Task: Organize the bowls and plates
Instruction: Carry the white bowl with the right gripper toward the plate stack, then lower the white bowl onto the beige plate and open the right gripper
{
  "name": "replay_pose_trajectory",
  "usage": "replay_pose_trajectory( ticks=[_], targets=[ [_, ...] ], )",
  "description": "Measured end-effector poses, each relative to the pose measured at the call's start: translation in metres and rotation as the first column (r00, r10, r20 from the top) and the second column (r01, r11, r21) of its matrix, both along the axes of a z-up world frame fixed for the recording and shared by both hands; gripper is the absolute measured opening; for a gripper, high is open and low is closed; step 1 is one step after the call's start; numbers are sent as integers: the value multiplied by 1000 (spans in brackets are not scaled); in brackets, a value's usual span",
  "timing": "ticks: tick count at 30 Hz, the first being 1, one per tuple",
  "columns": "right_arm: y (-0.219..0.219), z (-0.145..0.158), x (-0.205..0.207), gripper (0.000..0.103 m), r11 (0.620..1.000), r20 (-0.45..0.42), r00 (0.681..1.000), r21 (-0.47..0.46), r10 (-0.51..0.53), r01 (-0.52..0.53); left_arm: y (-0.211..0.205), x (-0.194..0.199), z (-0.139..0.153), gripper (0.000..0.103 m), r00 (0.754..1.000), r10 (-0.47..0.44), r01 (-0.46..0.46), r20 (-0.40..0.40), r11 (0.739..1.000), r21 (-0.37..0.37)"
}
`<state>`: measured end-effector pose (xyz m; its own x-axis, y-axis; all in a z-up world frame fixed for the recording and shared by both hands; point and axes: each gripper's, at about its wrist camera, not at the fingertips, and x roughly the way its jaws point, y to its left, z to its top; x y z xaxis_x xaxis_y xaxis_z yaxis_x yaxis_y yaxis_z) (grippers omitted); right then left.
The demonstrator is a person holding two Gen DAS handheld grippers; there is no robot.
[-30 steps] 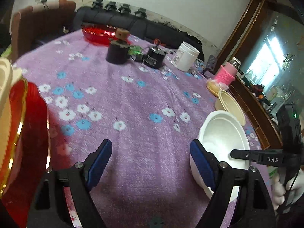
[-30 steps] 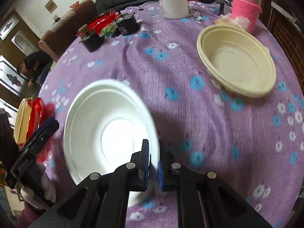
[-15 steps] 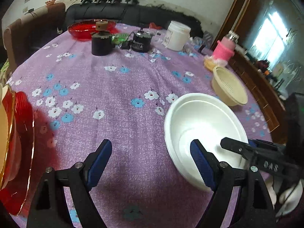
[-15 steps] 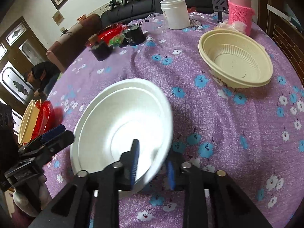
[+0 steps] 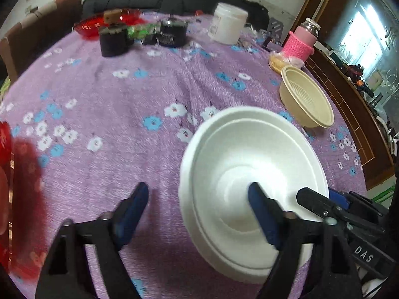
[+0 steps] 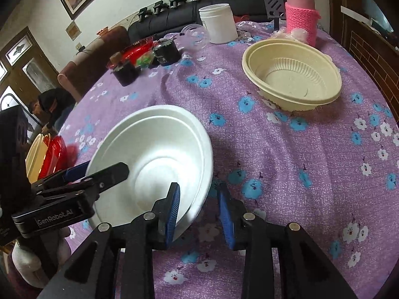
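A white foam bowl (image 5: 251, 174) rests on the purple flowered tablecloth (image 5: 124, 114); it also shows in the right wrist view (image 6: 154, 154). My left gripper (image 5: 199, 211) is open, straddling the bowl's near rim, one finger inside the bowl. My right gripper (image 6: 199, 211) is open, its jaws on either side of the bowl's rim, not pinching it. A cream ribbed bowl (image 6: 291, 74) sits further right; it appears in the left wrist view (image 5: 306, 99) too. Red and cream plates (image 6: 45, 154) stand stacked at the table's left edge.
At the back stand a white jar (image 6: 219, 22), a pink-sleeved bottle (image 6: 301, 12), two black containers (image 5: 114, 39), a red dish (image 5: 99, 25) and a clear lid (image 6: 194, 35). A wooden cabinet (image 5: 349, 104) lines the right side.
My right gripper has opened and let go of the white bowl's rim. The bowl has come down onto the cloth, and my left gripper has moved in over its other side.
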<state>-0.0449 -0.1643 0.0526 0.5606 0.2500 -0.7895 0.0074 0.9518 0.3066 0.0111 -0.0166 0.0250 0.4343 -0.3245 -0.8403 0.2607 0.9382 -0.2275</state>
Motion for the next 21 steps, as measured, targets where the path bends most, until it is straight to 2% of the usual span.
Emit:
replay_pose_trajectory(
  ticks=[1,2,3,7,12,17,21],
  targets=[
    [1,0,0,26,1000,1,1000,1,4,-4,-2,1,-2,29,1000,-9,9,-17,1000,-2],
    [2,-1,0,19,1000,1,1000,6,9,-9,-4,0,-4,16,999,-25,25,-35,1000,0],
    [3,-1,-1,19,1000,3,1000,12,18,-18,-6,0,-6,10,998,-35,36,-48,999,11],
    [13,10,-8,16,999,46,999,-35,26,-24,3,-12,4,10,999,-25,25,-21,1000,10],
    [31,43,-19,16,998,114,992,-37,57,-53,30,-33,42,10,998,-4,4,58,1000,7],
    [75,85,-21,17,992,199,972,-19,127,-126,85,-50,78,12,991,70,-72,113,997,11],
    [130,109,-8,17,976,233,950,14,209,-218,148,-60,104,14,974,170,-178,149,983,47]
  ],
)
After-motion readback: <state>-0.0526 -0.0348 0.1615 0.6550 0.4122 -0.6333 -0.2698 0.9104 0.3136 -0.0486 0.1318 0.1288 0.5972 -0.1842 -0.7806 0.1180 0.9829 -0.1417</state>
